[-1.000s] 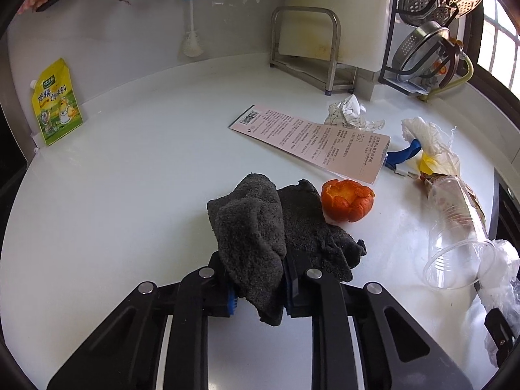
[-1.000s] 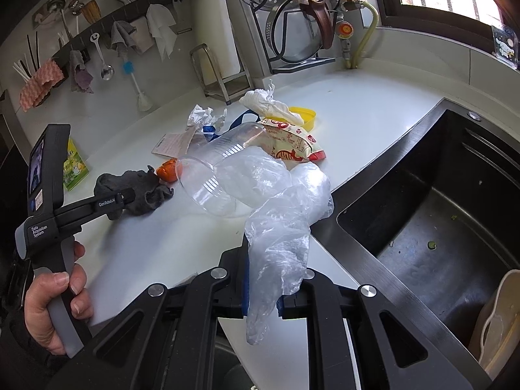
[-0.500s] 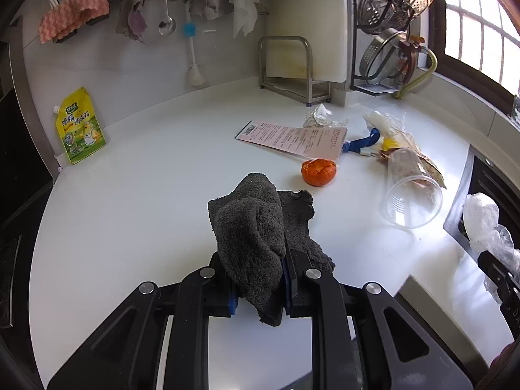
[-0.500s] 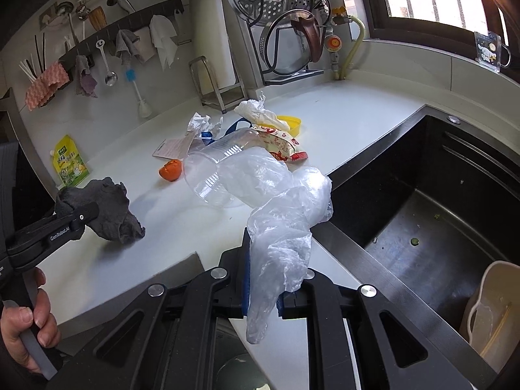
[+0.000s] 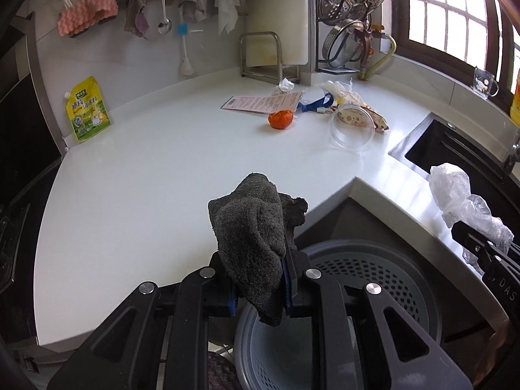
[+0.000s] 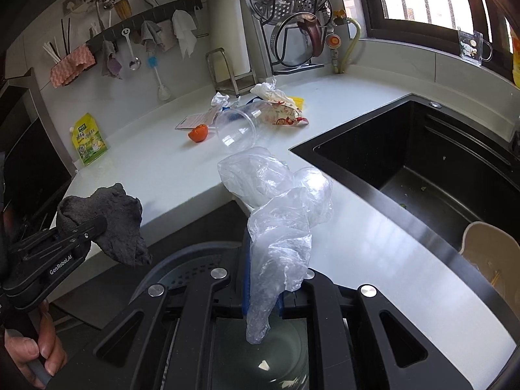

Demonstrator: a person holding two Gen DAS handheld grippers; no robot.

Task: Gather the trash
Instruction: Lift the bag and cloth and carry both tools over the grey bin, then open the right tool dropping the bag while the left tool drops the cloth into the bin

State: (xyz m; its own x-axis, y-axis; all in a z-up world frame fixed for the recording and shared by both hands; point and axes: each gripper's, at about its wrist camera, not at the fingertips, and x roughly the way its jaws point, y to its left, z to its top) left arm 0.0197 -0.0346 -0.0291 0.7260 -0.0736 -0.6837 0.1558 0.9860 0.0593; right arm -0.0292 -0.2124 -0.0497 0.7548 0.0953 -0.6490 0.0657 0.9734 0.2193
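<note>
Left wrist view, lower centre: left tongs [image 5: 260, 295] clamped on dark cloth [image 5: 256, 234]; right tongs [image 6: 263, 292] clamped on plastic bag [image 6: 279, 208], above grey bin [image 5: 373, 279]

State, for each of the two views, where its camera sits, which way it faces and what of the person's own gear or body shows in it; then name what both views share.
Left wrist: sits on the left gripper, looking forward and down over the counter and bin; its fingers clamp a grey cloth; the right gripper shows at the right edge.
Right wrist: sits on the right gripper, facing the counter and sink; its fingers clamp a plastic bag; the left gripper and hand show at left.
Shared: cloth, bag, bin, clear cup, orange peel, yellow pouch.
</note>
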